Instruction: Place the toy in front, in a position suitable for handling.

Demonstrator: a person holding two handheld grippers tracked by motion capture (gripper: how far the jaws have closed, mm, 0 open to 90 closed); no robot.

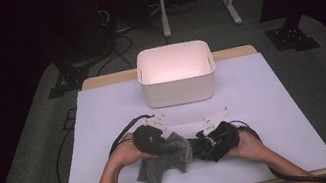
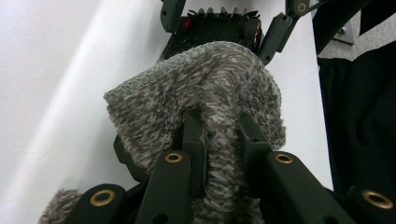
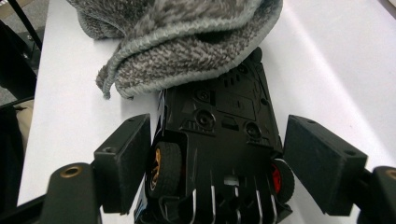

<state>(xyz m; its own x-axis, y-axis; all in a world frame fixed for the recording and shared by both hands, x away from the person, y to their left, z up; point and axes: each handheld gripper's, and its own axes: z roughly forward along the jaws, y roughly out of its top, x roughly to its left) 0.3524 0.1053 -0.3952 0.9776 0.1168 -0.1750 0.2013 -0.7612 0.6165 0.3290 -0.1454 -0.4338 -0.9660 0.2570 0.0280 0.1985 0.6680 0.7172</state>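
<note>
The left gripper (image 2: 219, 135) clamps the grey cloth (image 2: 205, 88) at table centre. At its three o'clock, the right gripper (image 3: 217, 161) has jaws apart around the upturned toy car (image 3: 219, 140), not pressing.

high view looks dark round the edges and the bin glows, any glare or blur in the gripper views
High view: bin overexposed, pinkish inside; room behind nearly black. Left gripper view: sock sharp, table washed out white. Right gripper view: toy car underside dark but sharp, pads slightly soft.
</note>
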